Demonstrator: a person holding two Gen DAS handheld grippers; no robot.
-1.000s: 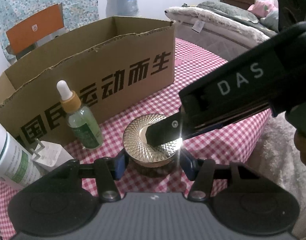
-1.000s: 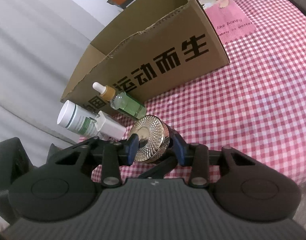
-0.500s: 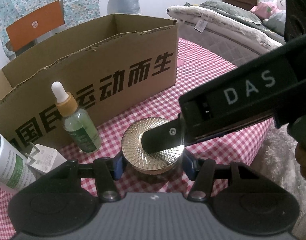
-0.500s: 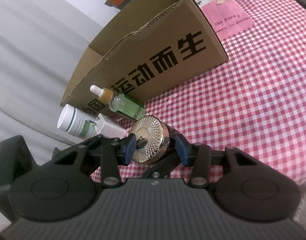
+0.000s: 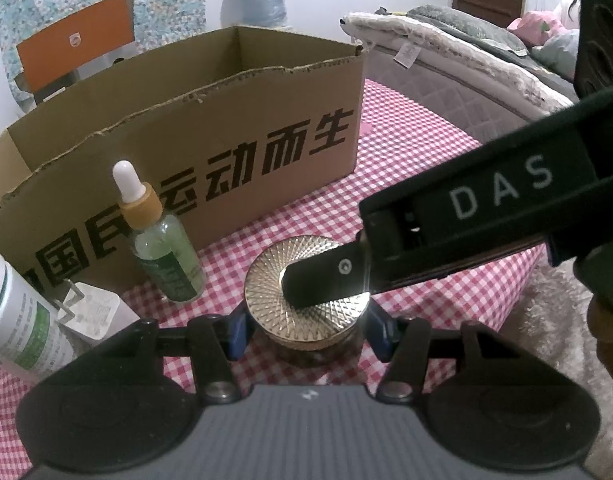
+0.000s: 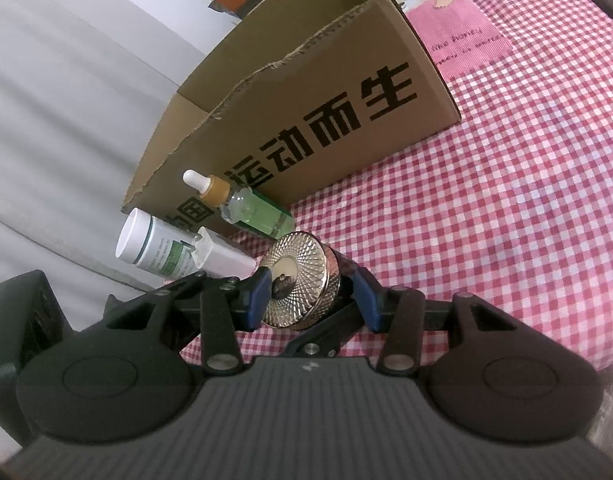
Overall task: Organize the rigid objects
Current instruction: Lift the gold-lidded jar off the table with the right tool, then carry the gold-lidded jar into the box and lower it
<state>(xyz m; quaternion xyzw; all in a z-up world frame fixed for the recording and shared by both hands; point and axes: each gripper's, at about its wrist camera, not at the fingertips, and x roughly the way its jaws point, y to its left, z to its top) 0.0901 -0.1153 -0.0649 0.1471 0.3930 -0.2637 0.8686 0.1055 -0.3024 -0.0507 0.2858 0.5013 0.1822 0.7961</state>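
A round jar with a gold patterned lid (image 5: 306, 300) stands on the red checked cloth, also in the right wrist view (image 6: 300, 284). My left gripper (image 5: 306, 330) has its blue fingers on either side of the jar body. My right gripper (image 6: 312, 294) comes in from the right, one finger over the lid top (image 5: 326, 280), the other beneath, shut on the jar. A green dropper bottle (image 5: 162, 240) stands left of it before the open cardboard box (image 5: 210, 152).
A white and green bottle (image 5: 14, 320) and a small white box (image 5: 94, 312) stand at the left. The table edge (image 5: 518, 292) drops off to the right, with a bed (image 5: 446, 52) beyond.
Both grippers stay on the jar. The view has shifted slightly, with the dropper bottle a little further left and the jar held the same way.
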